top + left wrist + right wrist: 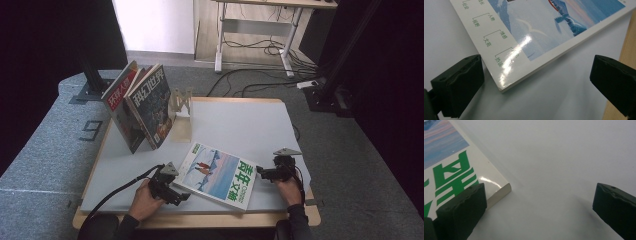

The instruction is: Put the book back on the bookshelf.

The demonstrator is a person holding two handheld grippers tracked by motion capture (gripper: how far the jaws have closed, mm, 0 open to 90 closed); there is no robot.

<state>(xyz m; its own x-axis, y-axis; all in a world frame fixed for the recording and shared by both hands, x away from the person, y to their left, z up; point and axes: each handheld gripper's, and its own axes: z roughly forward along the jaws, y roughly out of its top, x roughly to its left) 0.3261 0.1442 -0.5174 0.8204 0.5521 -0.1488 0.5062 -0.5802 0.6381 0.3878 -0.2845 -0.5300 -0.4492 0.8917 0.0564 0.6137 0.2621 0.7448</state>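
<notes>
Magazine (pixel 218 176) lies flat at the near edge of the white surface (pixel 250 125), long axis running between the two hands, left tongs (pixel 176 192) wide at its near-left corner, right tongs (pixel 264 173) wide at its far-right corner, both equally close.

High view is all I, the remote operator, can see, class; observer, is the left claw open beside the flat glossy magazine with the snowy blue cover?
Observer: Yes. In the left gripper view the left claw stands wide open, with the flat glossy magazine's corner between its jaws, ungripped.
Operator: And the right claw?
Observer: The right claw is open too; its left jaw overlaps the cover by the green lettering.
Operator: Is that corner lifted?
Observer: No, it lies flat on the white tabletop.
</notes>
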